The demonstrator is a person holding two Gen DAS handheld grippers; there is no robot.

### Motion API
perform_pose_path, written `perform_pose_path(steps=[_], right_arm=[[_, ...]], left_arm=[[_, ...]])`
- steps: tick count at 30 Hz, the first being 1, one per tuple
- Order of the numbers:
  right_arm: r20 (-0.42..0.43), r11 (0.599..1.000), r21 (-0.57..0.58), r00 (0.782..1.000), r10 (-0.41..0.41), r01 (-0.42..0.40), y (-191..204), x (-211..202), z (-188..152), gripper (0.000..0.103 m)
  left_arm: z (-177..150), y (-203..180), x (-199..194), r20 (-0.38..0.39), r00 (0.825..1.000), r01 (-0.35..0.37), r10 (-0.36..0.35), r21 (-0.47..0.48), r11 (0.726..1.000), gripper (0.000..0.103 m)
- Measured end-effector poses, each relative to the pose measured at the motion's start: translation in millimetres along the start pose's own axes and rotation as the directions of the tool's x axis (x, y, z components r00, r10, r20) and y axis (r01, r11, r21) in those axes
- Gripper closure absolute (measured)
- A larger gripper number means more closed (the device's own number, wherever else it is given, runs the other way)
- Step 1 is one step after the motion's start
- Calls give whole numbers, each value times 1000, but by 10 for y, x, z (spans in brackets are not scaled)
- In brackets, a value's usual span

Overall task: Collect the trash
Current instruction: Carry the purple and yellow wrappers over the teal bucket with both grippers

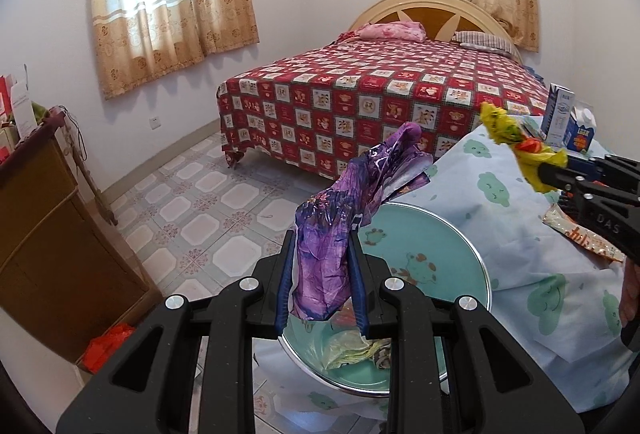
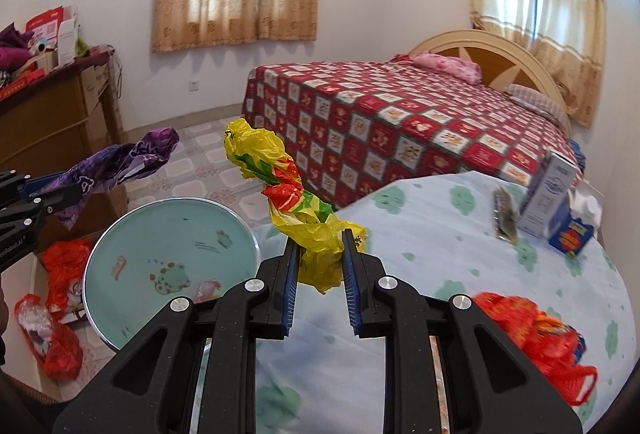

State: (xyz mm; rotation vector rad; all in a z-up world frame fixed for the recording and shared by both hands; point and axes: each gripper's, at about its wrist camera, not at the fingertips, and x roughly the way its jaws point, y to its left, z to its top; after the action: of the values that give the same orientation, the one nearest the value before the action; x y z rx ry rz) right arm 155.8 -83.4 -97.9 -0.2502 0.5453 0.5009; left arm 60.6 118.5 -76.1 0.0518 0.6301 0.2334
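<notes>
**A:** Where do you stand with the trash?

**B:** Your left gripper [image 1: 322,274] is clenched on the purple wrapper [image 1: 340,226], held in the air above the basin [image 1: 460,254]. Your right gripper [image 2: 320,274] is clamped on the yellow bag [image 2: 288,194], lifted over the edge of the counter [image 2: 440,254], just right of the basin.

**A:** How will they handle?

**B:** Both look very light and soft — crumpled film with no stiffness. Each wad flops past the pads, so expect it to sway as you move. The purple one looks foil-like and slick; I judge it could slide out if the grip eases. The yellow one is twisted into a rope, which gives the pads more to bite on.

**A:** And where to hold?

**B:** You have each near its lower end, where the bunch is thickest — that seems right. A single loose layer would likely slip or tear.

**A:** What is left?

**B:** A red bag [image 2: 532,338] and cartons [image 2: 556,202] lie on the counter. The cartons look stiff; take them across the flat sides. The red bag looks soft, so pinch it where it gathers.
</notes>
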Motion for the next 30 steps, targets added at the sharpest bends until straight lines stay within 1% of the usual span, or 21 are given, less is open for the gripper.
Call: perform_pose_path(steps=[17, 30], right_arm=[[-26, 997, -65, 999, 39, -41, 326, 188, 97, 82], [-33, 995, -80, 998, 53, -55, 382, 197, 69, 82]], left_arm=[[0, 54, 33, -10, 1000, -22, 22, -11, 1000, 78], [-20, 61, 46, -20, 999, -28, 27, -22, 999, 77]])
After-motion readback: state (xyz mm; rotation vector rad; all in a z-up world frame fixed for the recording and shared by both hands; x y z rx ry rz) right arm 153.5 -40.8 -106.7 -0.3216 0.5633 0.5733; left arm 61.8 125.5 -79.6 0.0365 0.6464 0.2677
